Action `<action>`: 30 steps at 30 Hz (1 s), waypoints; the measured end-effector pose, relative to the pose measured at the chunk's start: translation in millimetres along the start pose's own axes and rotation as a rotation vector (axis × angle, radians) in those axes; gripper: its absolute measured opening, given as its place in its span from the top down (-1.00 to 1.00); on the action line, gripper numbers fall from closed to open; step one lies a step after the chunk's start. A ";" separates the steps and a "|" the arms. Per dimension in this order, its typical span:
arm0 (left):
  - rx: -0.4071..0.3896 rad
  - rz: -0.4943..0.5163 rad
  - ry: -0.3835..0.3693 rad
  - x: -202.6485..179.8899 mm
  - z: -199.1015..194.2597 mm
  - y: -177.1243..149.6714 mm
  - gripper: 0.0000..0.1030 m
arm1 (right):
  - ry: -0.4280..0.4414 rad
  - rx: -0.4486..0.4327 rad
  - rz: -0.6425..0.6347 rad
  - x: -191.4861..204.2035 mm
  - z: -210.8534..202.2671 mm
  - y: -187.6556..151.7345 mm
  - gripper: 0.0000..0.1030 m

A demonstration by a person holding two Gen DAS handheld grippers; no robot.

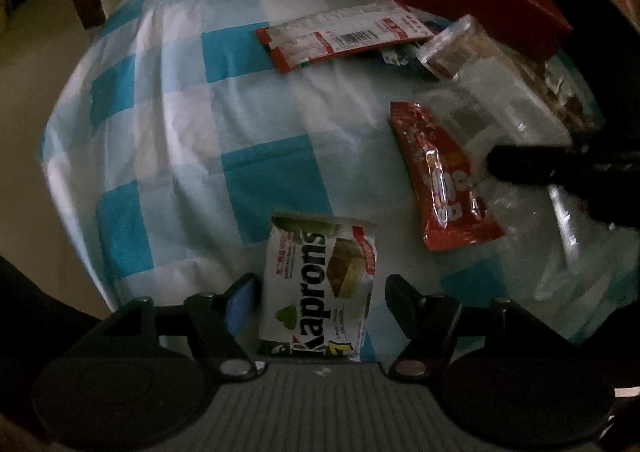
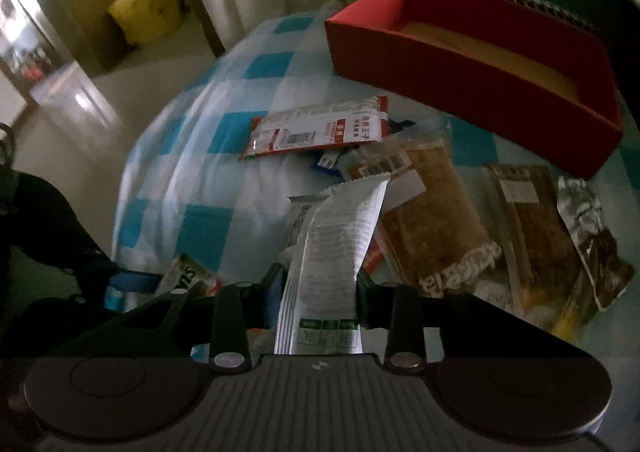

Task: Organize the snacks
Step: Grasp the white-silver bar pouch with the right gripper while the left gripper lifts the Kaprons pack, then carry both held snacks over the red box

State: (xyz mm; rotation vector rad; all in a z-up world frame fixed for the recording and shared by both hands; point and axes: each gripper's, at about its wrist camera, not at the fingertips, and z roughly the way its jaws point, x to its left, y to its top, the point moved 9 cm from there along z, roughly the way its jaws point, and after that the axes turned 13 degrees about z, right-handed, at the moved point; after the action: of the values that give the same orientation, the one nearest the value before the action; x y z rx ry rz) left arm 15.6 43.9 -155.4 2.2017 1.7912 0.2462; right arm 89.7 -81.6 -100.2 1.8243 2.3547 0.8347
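The right gripper (image 2: pixel 318 284) is clamped on a long white snack wrapper (image 2: pixel 336 248), which rises from between its fingers toward 12 o'clock, its serrated end lifted above the pile. The left gripper (image 1: pixel 320 300) stands wide, its fingers either side of a white Kaprons wafer packet (image 1: pixel 320 284) lying on the blue-and-white checked cloth (image 1: pixel 180 132); whether they touch the packet is unclear. At 2 o'clock from that packet lies a red snack pouch (image 1: pixel 440 180), and toward 12 o'clock a red-and-white barcoded packet (image 1: pixel 344 38). In the right wrist view, clear-wrapped brown cakes (image 2: pixel 436 220) lie at 2 o'clock of the held wrapper, and an open red cardboard box (image 2: pixel 480 92) sits beyond them at 1 o'clock.
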 end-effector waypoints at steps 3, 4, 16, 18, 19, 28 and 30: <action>0.005 0.054 0.066 -6.8 2.0 -0.8 -0.15 | 0.034 -0.020 0.028 -4.2 -3.9 0.1 0.16; 0.009 0.063 0.091 -5.9 2.2 -1.3 0.00 | 0.037 -0.024 0.040 -7.4 -5.3 -0.4 0.16; -0.096 0.080 0.122 -12.3 -33.8 39.0 0.03 | 0.095 -0.152 0.052 -9.5 -46.7 21.3 0.16; -0.141 0.083 0.109 -14.8 -37.4 61.3 0.03 | 0.085 -0.161 0.073 -15.4 -47.3 25.7 0.16; -0.157 0.077 0.100 -15.6 -37.8 72.4 0.03 | 0.080 -0.164 0.083 -18.8 -46.5 27.6 0.16; -0.256 0.054 0.029 -22.8 -30.0 142.0 0.03 | 0.027 -0.207 0.172 -47.3 -40.7 57.0 0.16; -0.264 0.050 0.011 -23.7 -30.9 150.9 0.03 | 0.021 -0.214 0.187 -52.8 -38.6 62.6 0.16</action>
State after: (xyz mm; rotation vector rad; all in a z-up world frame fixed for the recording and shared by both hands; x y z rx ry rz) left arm 140.8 -3.3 -75.3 2.0629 1.6062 0.4771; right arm 147.4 -134.4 -54.6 1.9726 2.0352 1.0828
